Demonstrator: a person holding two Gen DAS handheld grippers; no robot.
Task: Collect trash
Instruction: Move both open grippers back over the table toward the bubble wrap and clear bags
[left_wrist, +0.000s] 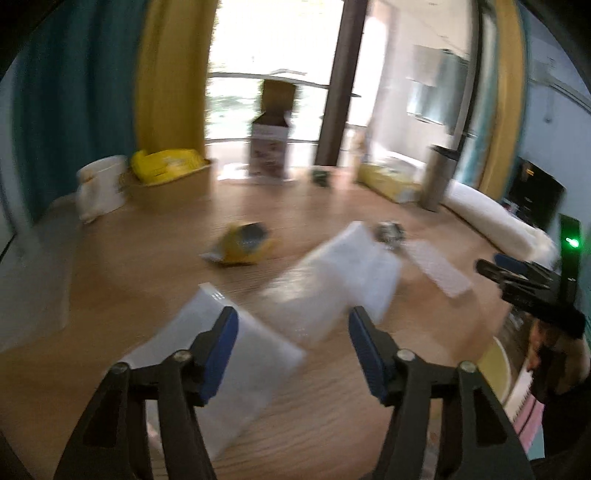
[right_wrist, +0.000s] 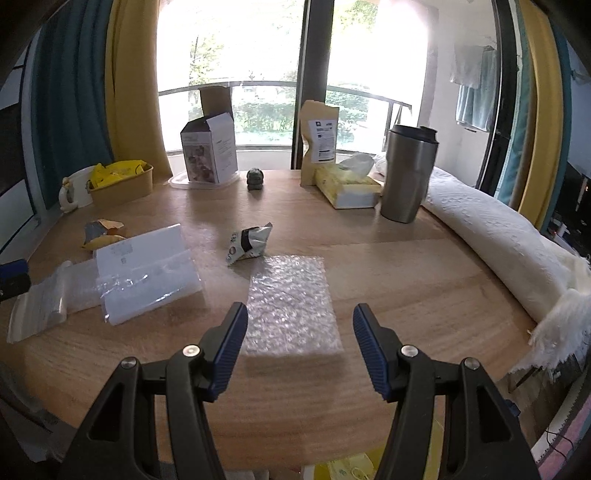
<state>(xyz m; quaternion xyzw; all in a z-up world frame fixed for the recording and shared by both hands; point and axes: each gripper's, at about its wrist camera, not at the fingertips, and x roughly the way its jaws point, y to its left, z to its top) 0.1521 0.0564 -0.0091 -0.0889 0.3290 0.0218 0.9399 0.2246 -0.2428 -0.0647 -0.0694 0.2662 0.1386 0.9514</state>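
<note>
Trash lies on the wooden table (right_wrist: 388, 266). A bubble-wrap sheet (right_wrist: 291, 302) lies just ahead of my open, empty right gripper (right_wrist: 300, 317). A crumpled silver wrapper (right_wrist: 251, 242) lies beyond it. A clear plastic package (right_wrist: 144, 273), a small zip bag (right_wrist: 37, 310) and a yellow wrapper (right_wrist: 101, 236) lie to the left. In the blurred left wrist view, my open, empty left gripper (left_wrist: 293, 325) hovers over the clear package (left_wrist: 340, 273) and a plastic bag (left_wrist: 229, 354), with the yellow wrapper (left_wrist: 242, 243) ahead. The right gripper (left_wrist: 517, 277) shows at the right edge.
At the back stand an open carton (right_wrist: 210, 151), a yellow basket (right_wrist: 122, 182), a white mug (right_wrist: 75, 190), a small figurine (right_wrist: 255, 179), a paper pouch (right_wrist: 319, 136), a tissue pack (right_wrist: 349, 186) and a steel tumbler (right_wrist: 408, 173). A white rolled cloth (right_wrist: 498, 240) lines the right edge.
</note>
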